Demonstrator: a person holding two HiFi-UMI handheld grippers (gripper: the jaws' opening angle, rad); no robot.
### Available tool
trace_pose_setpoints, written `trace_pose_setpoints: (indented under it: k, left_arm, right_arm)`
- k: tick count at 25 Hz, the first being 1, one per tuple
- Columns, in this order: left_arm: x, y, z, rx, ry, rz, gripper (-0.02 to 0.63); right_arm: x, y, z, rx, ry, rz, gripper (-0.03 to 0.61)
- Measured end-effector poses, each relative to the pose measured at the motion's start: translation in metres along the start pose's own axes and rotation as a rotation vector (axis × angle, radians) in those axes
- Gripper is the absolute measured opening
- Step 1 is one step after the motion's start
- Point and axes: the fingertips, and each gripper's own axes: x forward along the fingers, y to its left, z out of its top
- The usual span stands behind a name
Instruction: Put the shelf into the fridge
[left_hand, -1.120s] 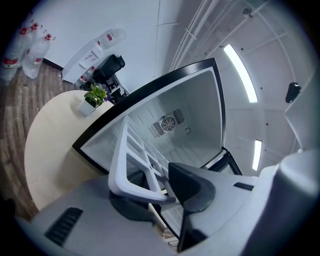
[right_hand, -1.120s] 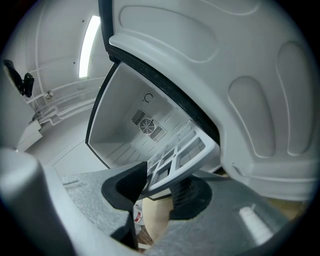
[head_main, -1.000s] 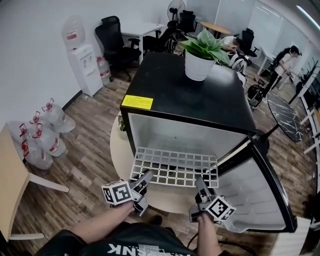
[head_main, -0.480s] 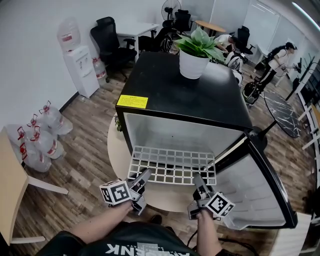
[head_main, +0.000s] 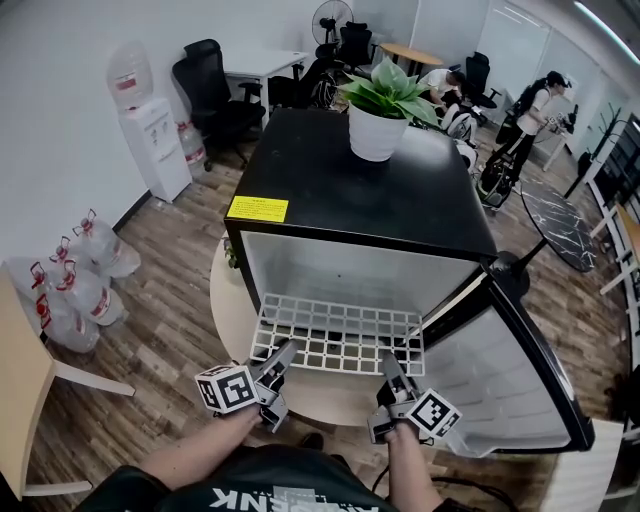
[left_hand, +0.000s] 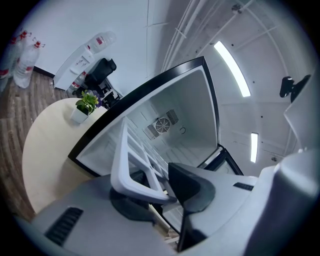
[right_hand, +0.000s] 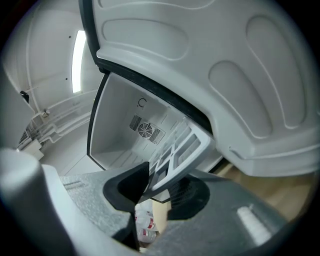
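Office, round table (head_main: 232, 300): open fridge (head_main: 370, 200), shelf (head_main: 335, 335) at mouth. Near rim pinched by left gripper (head_main: 283, 352) and right gripper (head_main: 386, 362), right jaws just closing on it. Uneven push from the 2 risks skewed shelf jamming against fridge walls.

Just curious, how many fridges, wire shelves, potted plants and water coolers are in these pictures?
Fridge: 1
Wire shelf: 1
Potted plants: 2, the second on the round table
Water cooler: 1
Total: 5
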Motion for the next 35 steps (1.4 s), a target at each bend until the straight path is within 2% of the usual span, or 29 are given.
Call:
trace_pose_setpoints:
  k: [13,15,18,21,23,26,29,31,33,35]
  left_arm:
    - [0.007,0.002,-0.001,-0.010,0.011,-0.018,0.087]
    - [0.006,0.004,-0.001,-0.025,0.007,-0.007,0.083]
    - [0.008,0.003,-0.006,-0.091,0.008,-0.017,0.075]
    - [0.009,0.003,-0.009,-0.133,0.009,-0.030,0.067]
    - [0.008,0.005,-0.011,-0.144,0.007,-0.029,0.067]
    - [0.009,0.008,-0.012,-0.155,0.000,-0.029,0.064]
    - [0.010,0.007,-0.011,-0.148,-0.005,-0.035,0.063]
    - [0.010,0.006,-0.012,-0.145,-0.007,-0.037,0.063]
    - [0.009,0.006,-0.013,-0.148,-0.010,-0.039,0.063]
    - [0.008,0.007,-0.014,-0.142,-0.014,-0.043,0.063]
  right_arm:
    - [0.008,-0.004,0.005,-0.007,-0.023,0.010,0.109]
    - [0.011,-0.004,0.006,-0.015,-0.024,0.006,0.109]
    - [0.011,-0.005,0.007,-0.019,-0.023,0.005,0.109]
    - [0.012,-0.005,0.002,0.029,-0.027,0.036,0.109]
    - [0.012,-0.006,0.001,0.027,-0.023,0.031,0.109]
    - [0.020,0.013,-0.004,0.189,-0.050,0.155,0.107]
    - [0.015,-0.004,-0.002,0.087,-0.023,0.062,0.106]
    - [0.015,-0.004,-0.002,0.100,-0.020,0.068,0.104]
    - [0.013,-0.010,0.002,0.037,-0.015,0.038,0.101]
    - [0.012,-0.009,0.001,0.057,-0.018,0.052,0.101]
